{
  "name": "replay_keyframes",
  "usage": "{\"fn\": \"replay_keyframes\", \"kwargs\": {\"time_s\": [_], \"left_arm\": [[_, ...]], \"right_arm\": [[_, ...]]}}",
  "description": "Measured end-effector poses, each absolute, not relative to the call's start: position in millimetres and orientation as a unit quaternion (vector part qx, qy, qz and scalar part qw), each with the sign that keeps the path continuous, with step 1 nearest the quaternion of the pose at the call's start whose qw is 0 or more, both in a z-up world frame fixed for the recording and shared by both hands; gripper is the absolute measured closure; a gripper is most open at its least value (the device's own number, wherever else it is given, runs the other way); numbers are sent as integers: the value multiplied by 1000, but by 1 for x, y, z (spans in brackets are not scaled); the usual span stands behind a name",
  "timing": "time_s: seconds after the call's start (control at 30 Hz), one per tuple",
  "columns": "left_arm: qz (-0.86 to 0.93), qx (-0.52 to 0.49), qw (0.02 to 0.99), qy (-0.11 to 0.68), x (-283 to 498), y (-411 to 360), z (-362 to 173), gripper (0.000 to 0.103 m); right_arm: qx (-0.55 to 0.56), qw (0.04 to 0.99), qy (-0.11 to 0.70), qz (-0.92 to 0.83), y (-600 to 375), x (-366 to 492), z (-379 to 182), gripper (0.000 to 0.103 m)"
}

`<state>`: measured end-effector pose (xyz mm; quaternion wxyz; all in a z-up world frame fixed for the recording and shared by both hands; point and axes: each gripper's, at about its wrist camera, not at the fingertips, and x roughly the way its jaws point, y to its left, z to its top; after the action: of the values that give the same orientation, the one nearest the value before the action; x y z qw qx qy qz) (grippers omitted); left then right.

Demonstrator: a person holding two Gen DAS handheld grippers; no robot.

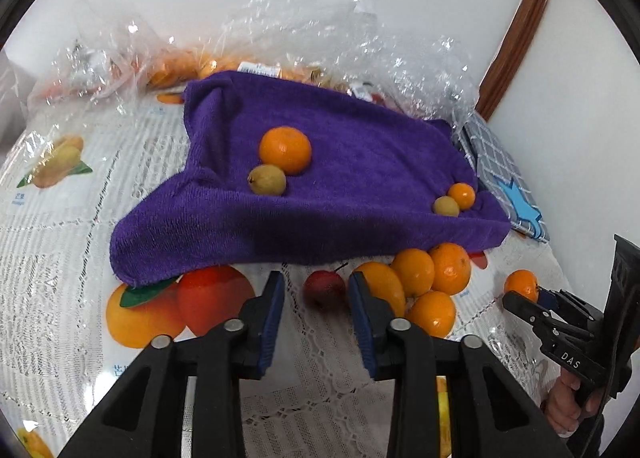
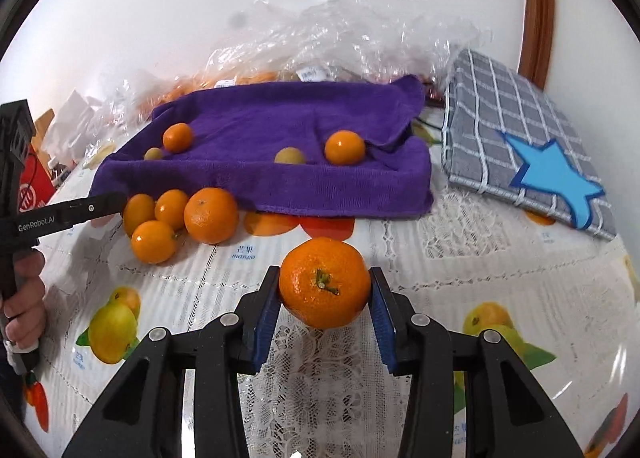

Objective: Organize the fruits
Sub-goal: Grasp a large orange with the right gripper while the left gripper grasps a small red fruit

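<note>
1. Fruits are lying all over the table, and one mandarin (image 2: pixel 325 283) is sitting tight between the blue pads (image 2: pixel 267 322) of the right gripper (image 2: pixel 325 298), which is squeezing it from both sides.
2. Its green stem is pointing back at the camera and a little down. It is round, so I cannot tell a long side.
3. The left gripper (image 1: pixel 316 294) is holding nothing. Its jaws are standing partly apart around a small red fruit (image 1: pixel 325 290), with a gap on each side, and the left pad (image 1: pixel 272 322) is not touching it.
4. Only the left view is showing that red fruit; the right view is hiding it behind the black arm of the left gripper.
5. Just to the right of the left gripper, a pile of oranges (image 1: pixel 424 278) is lying on the tablecloth (image 1: pixel 60 258), touching one another.
6. Behind them, a purple towel (image 1: pixel 340 178) is holding two oranges and two small yellow-green fruits in pairs.
7. Only the right view is showing the whole grey checked cloth (image 2: pixel 500 118) with a blue star.
8. Clear plastic bags (image 1: pixel 304 30) are lying at the back.
</note>
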<state>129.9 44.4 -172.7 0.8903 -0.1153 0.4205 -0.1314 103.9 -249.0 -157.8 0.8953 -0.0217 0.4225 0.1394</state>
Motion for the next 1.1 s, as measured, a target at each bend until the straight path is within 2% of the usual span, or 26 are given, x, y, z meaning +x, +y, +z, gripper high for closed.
{"fn": "replay_keyframes", "kwargs": {"time_s": [0.13, 0.47, 0.77, 0.93, 1.0, 1.1], "left_arm": [[-139, -110, 888, 425, 131, 41, -174, 81], [-109, -145, 887, 425, 134, 57, -175, 81], [-99, -109, 890, 431, 137, 42, -176, 77], [-97, -114, 890, 430, 138, 42, -176, 77], [-91, -115, 891, 429, 138, 44, -176, 81], [-86, -128, 896, 416, 134, 50, -174, 81]], "right_arm": [[-19, 890, 433, 143, -246, 108, -161, 61], [-17, 889, 435, 143, -247, 108, -161, 61], [-35, 886, 442, 136, -241, 110, -163, 61], [-41, 885, 443, 134, -241, 110, -163, 61], [-43, 884, 446, 136, -241, 111, -164, 61], [-48, 884, 446, 133, -239, 111, -164, 61]]}}
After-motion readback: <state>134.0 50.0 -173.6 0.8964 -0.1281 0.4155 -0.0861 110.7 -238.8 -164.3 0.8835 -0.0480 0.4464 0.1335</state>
